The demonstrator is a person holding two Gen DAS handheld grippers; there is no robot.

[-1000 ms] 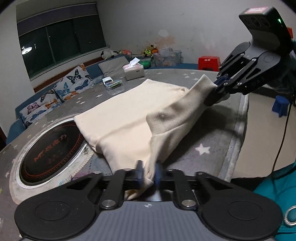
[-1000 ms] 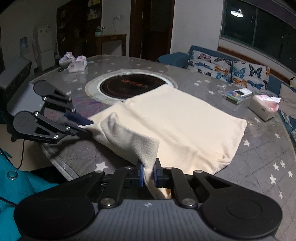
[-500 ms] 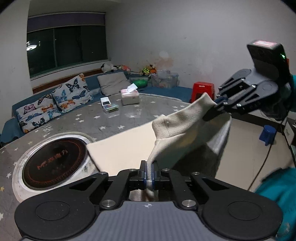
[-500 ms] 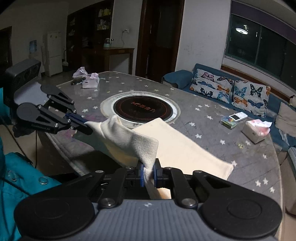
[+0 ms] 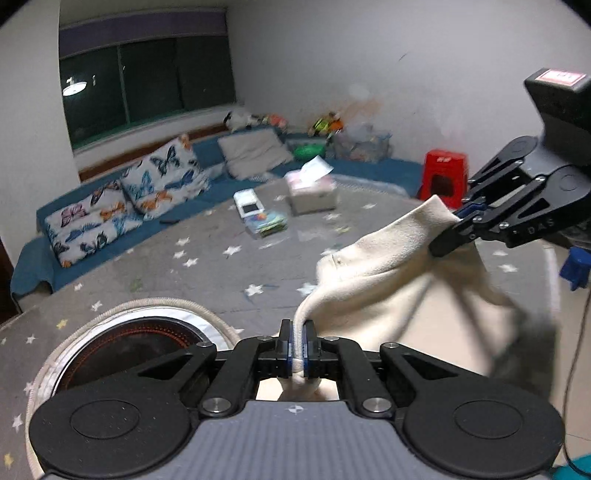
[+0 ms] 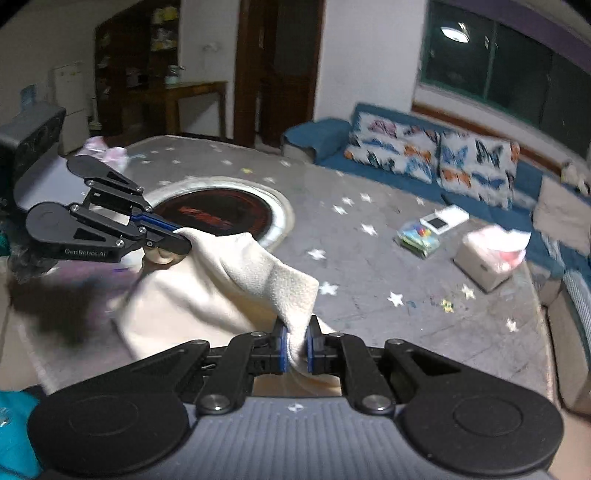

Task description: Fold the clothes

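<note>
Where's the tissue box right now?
In the left wrist view, the tissue box sits on the table's far side, right of the white device.

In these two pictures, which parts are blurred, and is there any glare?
Left wrist view: the hanging edge of the cream fleece garment smears; ceiling lamp reflected in the window. Right wrist view: the dark smear at left is blurred; lamp glare.
</note>
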